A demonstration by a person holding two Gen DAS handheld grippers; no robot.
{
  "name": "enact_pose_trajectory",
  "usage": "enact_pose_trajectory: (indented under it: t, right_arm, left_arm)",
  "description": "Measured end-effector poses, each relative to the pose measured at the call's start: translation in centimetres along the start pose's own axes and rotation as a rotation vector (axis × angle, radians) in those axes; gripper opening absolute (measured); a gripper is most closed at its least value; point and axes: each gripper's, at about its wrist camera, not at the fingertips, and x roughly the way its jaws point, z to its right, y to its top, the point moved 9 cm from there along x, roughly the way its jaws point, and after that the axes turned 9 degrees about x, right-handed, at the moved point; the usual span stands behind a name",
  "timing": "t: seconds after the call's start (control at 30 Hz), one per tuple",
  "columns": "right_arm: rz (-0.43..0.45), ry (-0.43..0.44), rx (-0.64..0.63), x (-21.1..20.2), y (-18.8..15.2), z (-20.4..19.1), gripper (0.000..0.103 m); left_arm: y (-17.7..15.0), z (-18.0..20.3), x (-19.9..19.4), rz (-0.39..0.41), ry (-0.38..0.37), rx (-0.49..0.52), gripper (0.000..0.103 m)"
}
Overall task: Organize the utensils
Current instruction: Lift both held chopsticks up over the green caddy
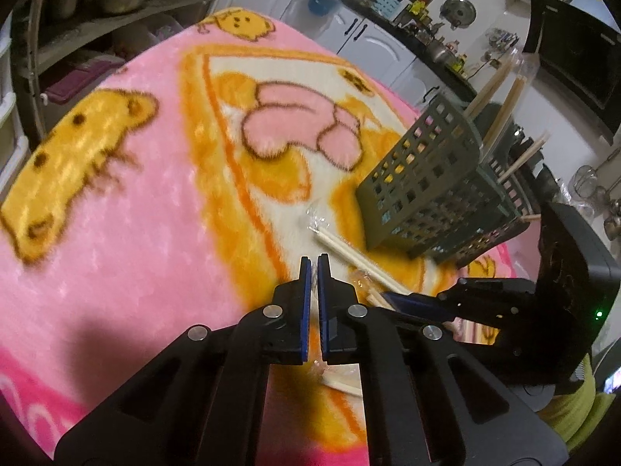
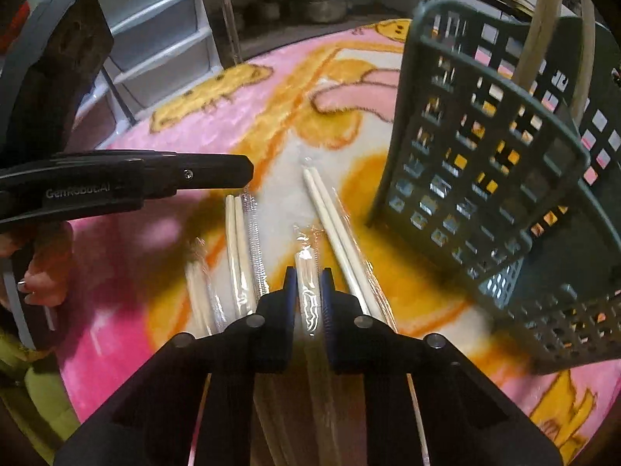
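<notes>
Right wrist view: "GenRobot.AI" marks the clenched, empty left gripper [image 2: 248, 173]; right gripper [image 2: 308, 277] jaws clasp wrapped chopsticks [image 2: 308, 295].

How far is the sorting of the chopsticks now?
Done: several chopsticks already stand in the grey basket. In hand: the right tool closes on one wrapped pair. Left: three other wrapped pairs lie on the blanket; the left tool is shut, empty.
</notes>
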Motion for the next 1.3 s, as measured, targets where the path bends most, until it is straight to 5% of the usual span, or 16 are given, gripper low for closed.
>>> enact_pose_trajectory:
  t: [0.5, 1.3]
  right_arm:
    - [0.323, 0.099, 0.084, -11.8, 3.2, 0.2, 0.007]
    - [0.699, 0.023, 0.197, -25.8, 4.5, 5.9, 0.006]
  left_arm:
    - [6.4, 5.8, -5.9, 0.186, -0.097, 0.109, 0.001]
    - [12.4, 17.8, -11.5, 0.35, -0.241, 0.345, 0.001]
